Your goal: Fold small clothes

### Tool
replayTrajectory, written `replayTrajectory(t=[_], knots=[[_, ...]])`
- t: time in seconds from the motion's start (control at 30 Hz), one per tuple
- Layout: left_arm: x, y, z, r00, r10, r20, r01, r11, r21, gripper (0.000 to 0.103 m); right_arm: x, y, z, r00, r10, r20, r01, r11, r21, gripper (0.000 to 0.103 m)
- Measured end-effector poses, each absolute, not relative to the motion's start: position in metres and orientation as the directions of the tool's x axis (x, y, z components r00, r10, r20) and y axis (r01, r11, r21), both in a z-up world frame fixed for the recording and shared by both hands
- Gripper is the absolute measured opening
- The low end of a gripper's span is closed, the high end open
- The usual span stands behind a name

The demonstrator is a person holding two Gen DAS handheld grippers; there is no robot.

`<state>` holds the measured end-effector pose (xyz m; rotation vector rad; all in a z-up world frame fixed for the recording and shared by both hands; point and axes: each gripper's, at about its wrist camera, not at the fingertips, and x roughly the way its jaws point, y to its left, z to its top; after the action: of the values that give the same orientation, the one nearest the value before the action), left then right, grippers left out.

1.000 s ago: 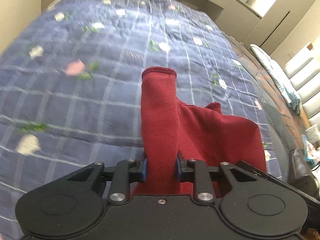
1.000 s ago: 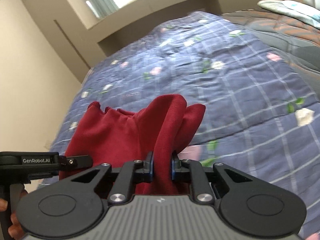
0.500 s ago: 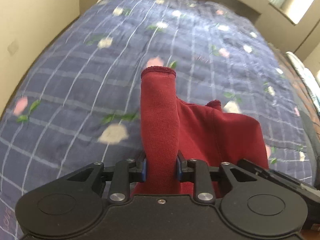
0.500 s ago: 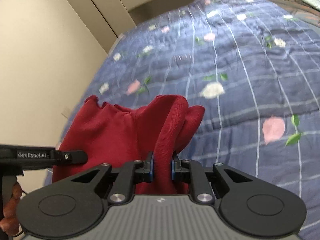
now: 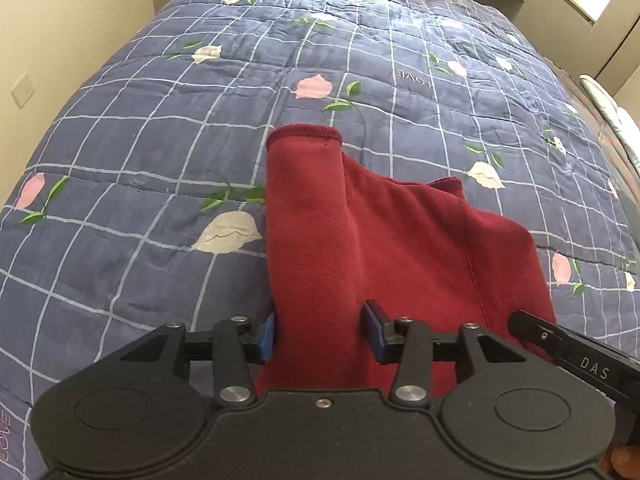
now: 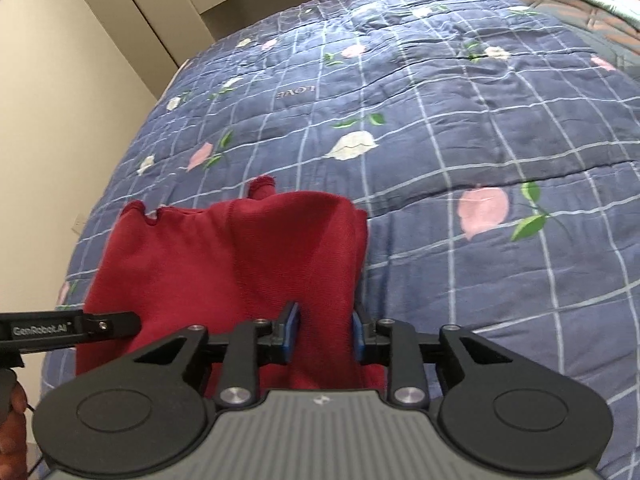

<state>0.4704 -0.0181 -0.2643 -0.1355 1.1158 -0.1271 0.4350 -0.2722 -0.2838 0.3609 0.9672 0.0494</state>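
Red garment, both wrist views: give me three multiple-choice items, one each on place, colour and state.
1. Where is the garment? A. over a checked quilt B. on a wooden table C. in a basket
2. The quilt's ground colour? A. green B. blue C. white
3. How is the garment? A. folded flat B. on a hanger C. bunched, rising between the jaws of the left gripper and the right gripper

A: quilt squares surround it in both views.
B: blue shows under the white lines and flowers.
C: red cloth stands up between both pairs of jaws.
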Motion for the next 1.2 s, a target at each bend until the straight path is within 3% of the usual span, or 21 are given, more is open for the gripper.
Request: replayTrajectory(t=[0.23,0.33,0.5,0.6,0.8,1.2], knots=[[0.468,-0.019,-0.262,0.443,-0.148,-0.884,0.024,0.988,-0.154,0.078,0.429,-0.277,-0.272,0.597,0.159,-0.787,0.126,0.949,0.287,0.054],[0.463,-0.019,-0.255,0.467,-0.135,-0.874,0.021,0.99,-0.142,0.087,0.424,-0.277,-0.262,0.631,0.146,-0.762,0.113,0.954,0.277,0.07],[0.447,-0.018,-0.239,0.53,-0.117,-0.84,0.012,0.991,-0.13,0.1,0.407,-0.274,-0.242,0.689,0.162,-0.707,0.069,0.955,0.287,0.092],[0.429,-0.019,-0.228,0.578,-0.091,-0.811,0.002,0.994,-0.109,0.102,0.388,-0.273,-0.228,0.72,0.17,-0.673,0.037,0.959,0.282,0.101],[0.374,-0.03,-0.198,0.654,0.02,-0.757,-0.03,1.0,0.001,0.102,0.324,-0.278,-0.186,0.767,0.181,-0.616,-0.045,0.972,0.229,0.103],[0.188,-0.048,-0.099,0.726,0.067,-0.684,-0.103,0.995,-0.012,0.102,0.157,-0.295,-0.07,0.791,0.232,-0.566,-0.147,0.97,0.193,0.103]])
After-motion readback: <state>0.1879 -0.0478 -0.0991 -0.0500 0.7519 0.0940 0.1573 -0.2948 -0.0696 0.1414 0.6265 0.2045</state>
